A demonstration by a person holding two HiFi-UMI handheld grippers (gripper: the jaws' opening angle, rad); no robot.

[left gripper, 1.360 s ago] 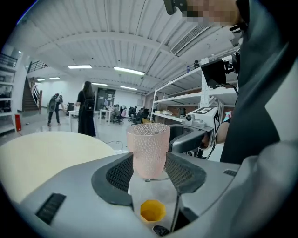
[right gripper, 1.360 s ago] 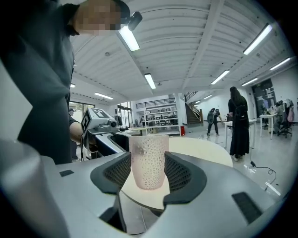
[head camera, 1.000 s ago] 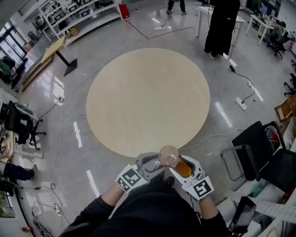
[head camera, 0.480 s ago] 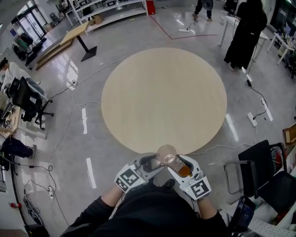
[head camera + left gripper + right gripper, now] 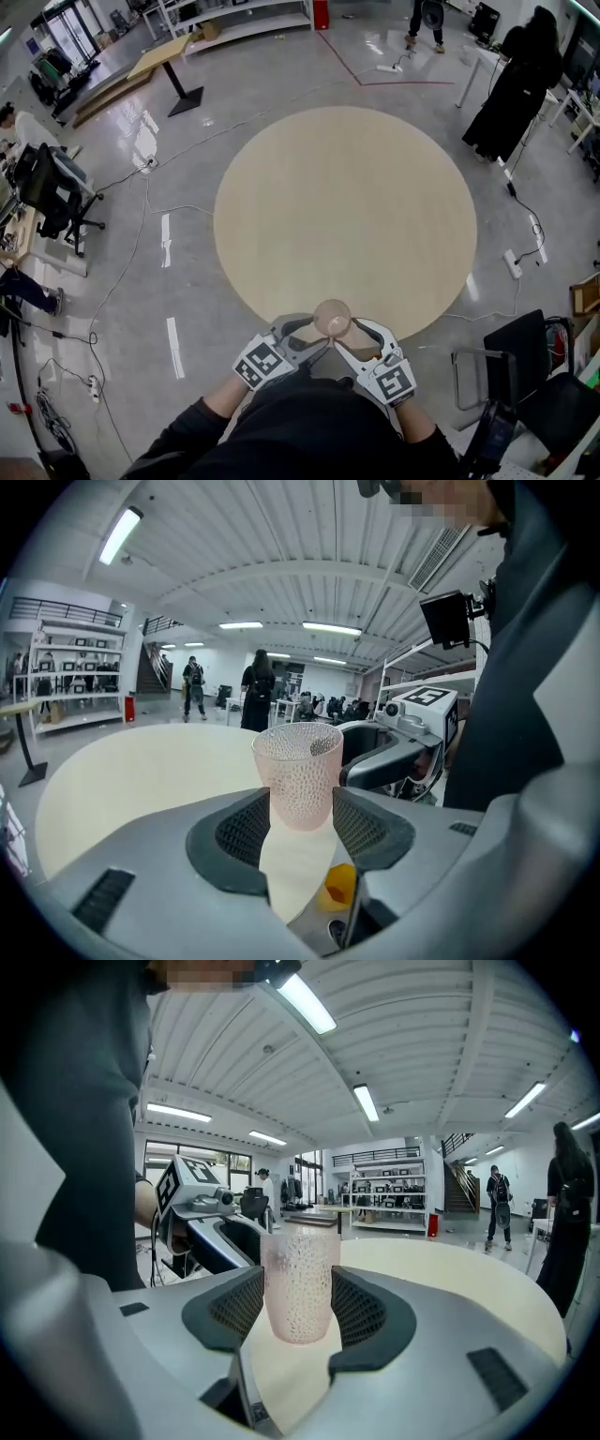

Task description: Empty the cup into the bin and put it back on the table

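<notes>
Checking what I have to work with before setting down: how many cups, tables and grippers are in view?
cup: 1
round table: 1
grippers: 2, left gripper and right gripper, both closed on the cup
total: 4

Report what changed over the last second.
The cup was carried slightly forward. It was at the near edge of the table and is now over the tabletop, just inside that edge. Nothing was taken hold of or let go. Unchanged: the cup is upright, and the left claw and right claw are both closed on it.
</notes>
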